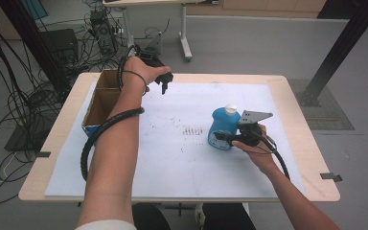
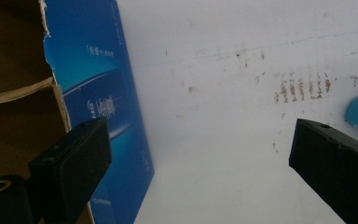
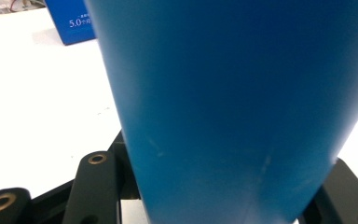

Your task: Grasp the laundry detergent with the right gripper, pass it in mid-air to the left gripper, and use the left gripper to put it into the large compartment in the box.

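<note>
my right gripper clamps the blue bottle upright on the table, forearm angled in; my left gripper hangs open beside the cardboard box

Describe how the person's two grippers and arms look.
Both grippers, left and right, are black with blocky jaws and trail ribbed black cables. The right one carries a grey three-cornered plate. Forearms are bare; a white sleeve edge shows on the left arm.

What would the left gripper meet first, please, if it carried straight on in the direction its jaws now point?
Most likely the white sheet on the table: the left gripper has its jaws open and aimed down at bare sheet just beside the blue cardboard box. Depth is unclear, but nothing seems to lie between.
</note>
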